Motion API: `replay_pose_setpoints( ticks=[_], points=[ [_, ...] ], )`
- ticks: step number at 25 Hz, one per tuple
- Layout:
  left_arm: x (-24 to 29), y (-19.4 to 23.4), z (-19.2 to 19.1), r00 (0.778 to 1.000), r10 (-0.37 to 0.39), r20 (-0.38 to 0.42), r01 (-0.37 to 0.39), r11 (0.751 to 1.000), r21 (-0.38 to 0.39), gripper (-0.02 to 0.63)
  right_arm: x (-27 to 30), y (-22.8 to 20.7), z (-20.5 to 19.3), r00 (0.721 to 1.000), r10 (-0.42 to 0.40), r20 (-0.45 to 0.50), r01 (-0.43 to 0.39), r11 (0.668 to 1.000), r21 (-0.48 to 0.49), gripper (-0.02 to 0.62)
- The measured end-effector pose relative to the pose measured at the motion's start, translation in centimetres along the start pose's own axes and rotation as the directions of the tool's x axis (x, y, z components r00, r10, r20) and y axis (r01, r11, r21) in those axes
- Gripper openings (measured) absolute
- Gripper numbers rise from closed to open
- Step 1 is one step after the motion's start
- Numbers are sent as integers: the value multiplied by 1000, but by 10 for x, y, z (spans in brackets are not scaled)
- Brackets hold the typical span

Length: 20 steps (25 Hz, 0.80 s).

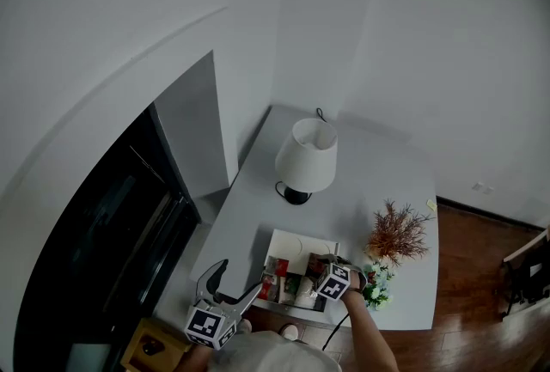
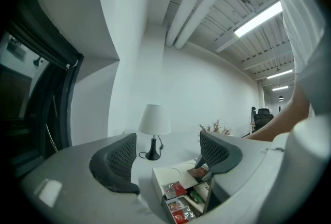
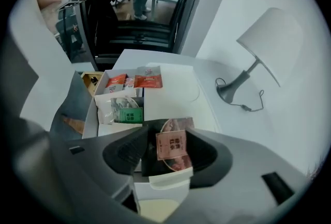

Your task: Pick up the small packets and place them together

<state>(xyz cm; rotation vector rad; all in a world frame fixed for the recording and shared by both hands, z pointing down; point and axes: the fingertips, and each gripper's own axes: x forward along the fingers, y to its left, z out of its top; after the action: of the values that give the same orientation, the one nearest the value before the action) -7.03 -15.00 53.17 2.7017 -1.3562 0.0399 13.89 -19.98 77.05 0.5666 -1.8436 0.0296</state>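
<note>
Right gripper (image 3: pixel 168 140) is tipped steeply down over the near end of the white box (image 1: pixel 296 241) on the table (image 1: pixel 344 190), and its jaws stand apart with the brown packet (image 3: pixel 171 146) lying under the gap between them. The pads look to stand off its edges, so I read this one as let go, not gripped. It sits on the box, but whether it is flat in a compartment or perched on a divider I cannot tell. Further along the box the others are gathered: two red packets (image 3: pixel 147 79) side by side at the far end, and a green packet (image 3: pixel 128 114) with a clear, silvery one (image 3: pixel 115 105) in the middle section. Left gripper (image 2: pixel 168 140) hangs out to the side, pointing level across the table towards the lamp (image 2: pixel 153 123), jaws wide apart with nothing between them, so it has no part in this step. By my reckoning the job is well along: every packet I can make out is in or on the box, and the brown one looks like the latest arrival. What is left, I judge, is to check that it lies snug with the rest, and to look over the table for stragglers. There is a small pale scrap (image 1: pixel 431 205) near the far right edge, too small to name.
</note>
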Motion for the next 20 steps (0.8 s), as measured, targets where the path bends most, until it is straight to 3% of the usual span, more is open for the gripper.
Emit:
replay_pose_setpoints(
  ticks=[2, 5, 7, 8, 9, 11, 12, 13, 14, 15, 16, 20],
  points=[
    [1, 1, 0, 1000, 4, -5, -4, 1000, -4, 373, -5, -3, 2, 999, -20, 26, 20, 1000, 6, 413],
    [3, 0, 2, 1000, -3, -5, 3, 1000, -4, 373, -40, -13, 17, 985, -117, 124, 112, 993, 47, 439],
    [7, -1, 2, 1000, -13, -4, 13, 1000, -1, 373, -80, -23, 39, 932, -227, 283, 189, 970, 155, 438],
    [9, -2, 3, 1000, -19, -1, 19, 1000, 1, 373, -105, -28, 53, 876, -286, 388, 202, 949, 242, 437],
    [11, -3, 5, 1000, -26, 1, 26, 1000, 3, 373, -133, -33, 66, 799, -349, 489, 194, 920, 340, 437],
    [16, -6, 8, 999, -42, 7, 42, 999, 5, 373, -188, -42, 79, 613, -484, 625, 139, 844, 518, 437],
    [20, -8, 11, 999, -52, 11, 52, 999, 8, 373, -210, -46, 79, 530, -545, 649, 104, 802, 589, 436],
    [23, -10, 15, 998, -63, 16, 63, 998, 14, 373, -227, -49, 77, 467, -596, 653, 69, 761, 645, 434],
    [27, -13, 18, 997, -73, 22, 73, 997, 20, 373, -239, -50, 73, 423, -636, 646, 42, 726, 687, 398],
    [30, -15, 21, 996, -82, 28, 82, 996, 25, 373, -246, -51, 69, 398, -665, 632, 22, 696, 718, 367],
    [34, -17, 23, 995, -90, 31, 89, 996, 27, 373, -247, -50, 65, 390, -682, 618, 11, 675, 738, 347],
    [45, -27, 24, 992, -121, 33, 120, 992, 38, 373, -241, -45, 55, 419, -691, 590, 29, 659, 752, 345]
  ],
)
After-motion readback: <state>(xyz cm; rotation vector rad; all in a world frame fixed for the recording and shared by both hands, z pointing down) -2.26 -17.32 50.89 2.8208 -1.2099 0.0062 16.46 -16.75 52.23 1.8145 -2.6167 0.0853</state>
